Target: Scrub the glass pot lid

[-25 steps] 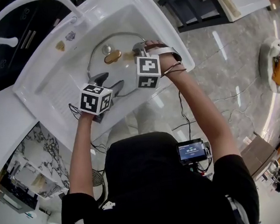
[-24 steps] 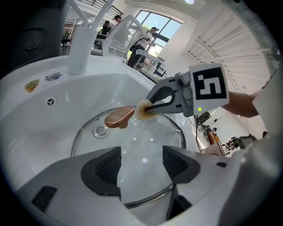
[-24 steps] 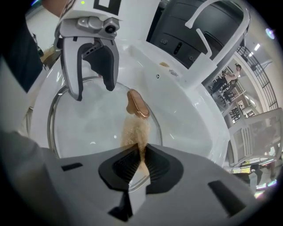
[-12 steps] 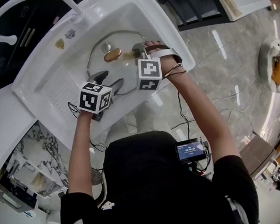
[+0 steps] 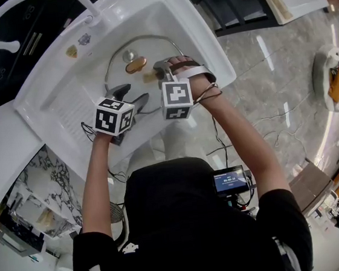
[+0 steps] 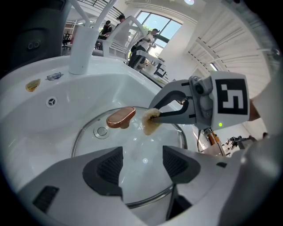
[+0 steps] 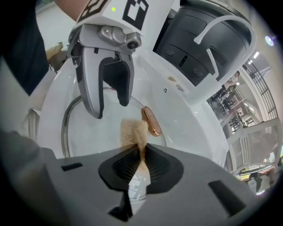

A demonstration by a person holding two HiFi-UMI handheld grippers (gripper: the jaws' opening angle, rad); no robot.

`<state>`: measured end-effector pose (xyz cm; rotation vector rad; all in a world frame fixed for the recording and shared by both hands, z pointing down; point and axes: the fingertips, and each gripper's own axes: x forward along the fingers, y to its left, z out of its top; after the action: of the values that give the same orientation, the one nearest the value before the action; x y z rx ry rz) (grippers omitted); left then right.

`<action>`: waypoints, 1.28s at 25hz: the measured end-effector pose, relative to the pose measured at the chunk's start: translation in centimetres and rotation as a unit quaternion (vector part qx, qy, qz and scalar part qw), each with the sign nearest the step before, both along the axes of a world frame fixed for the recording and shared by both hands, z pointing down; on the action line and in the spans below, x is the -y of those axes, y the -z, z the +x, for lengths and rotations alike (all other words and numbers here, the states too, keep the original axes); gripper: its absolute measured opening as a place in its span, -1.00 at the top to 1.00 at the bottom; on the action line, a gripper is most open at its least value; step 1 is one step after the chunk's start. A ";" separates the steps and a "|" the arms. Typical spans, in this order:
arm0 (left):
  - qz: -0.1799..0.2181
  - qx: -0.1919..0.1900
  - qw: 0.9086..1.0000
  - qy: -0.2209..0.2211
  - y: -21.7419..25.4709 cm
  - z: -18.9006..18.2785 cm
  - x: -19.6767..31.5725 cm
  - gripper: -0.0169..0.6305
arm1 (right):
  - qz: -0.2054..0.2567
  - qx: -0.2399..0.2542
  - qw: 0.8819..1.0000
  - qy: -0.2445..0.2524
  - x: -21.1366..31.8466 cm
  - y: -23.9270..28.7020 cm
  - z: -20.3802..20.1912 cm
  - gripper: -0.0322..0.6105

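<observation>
The glass pot lid (image 5: 151, 54) lies flat in the sink (image 5: 63, 110), its copper handle (image 5: 136, 64) running 8 to 2 o'clock. The right gripper (image 5: 157, 72), wrist bent down, pinches a tan scrub pad (image 5: 149, 77) at the handle's 5 o'clock. The left gripper (image 5: 131, 95) hovers at the lid's 7 o'clock rim, jaws apart.

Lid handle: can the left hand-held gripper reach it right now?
Probably yes. The left hand-held gripper is open, and the lid handle lies ahead across the glass lid. The right hand-held gripper, shut on the sponge, sits close beside it and may crowd it.
</observation>
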<state>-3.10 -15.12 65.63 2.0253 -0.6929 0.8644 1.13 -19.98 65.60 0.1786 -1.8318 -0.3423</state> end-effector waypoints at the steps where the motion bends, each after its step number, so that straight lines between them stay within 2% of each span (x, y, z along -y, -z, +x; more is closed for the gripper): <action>1: 0.000 0.000 1.000 0.000 0.0 0.0 0.0 0.11 | -0.001 0.002 1.000 0.003 -0.3 0.1 -0.3 0.85; 14: 0.002 0.000 1.000 0.002 -0.1 -0.1 0.0 0.11 | -0.006 0.038 0.999 0.026 -2.9 0.9 -3.1 0.85; 32: 0.006 -0.002 1.000 0.005 0.0 -0.1 0.1 0.11 | -0.021 0.081 0.996 0.018 -4.1 1.2 -4.1 0.85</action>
<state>-3.19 -15.18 65.64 2.0324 -0.7071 0.8514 -2.96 -15.92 64.41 0.1488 -2.0029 -0.3225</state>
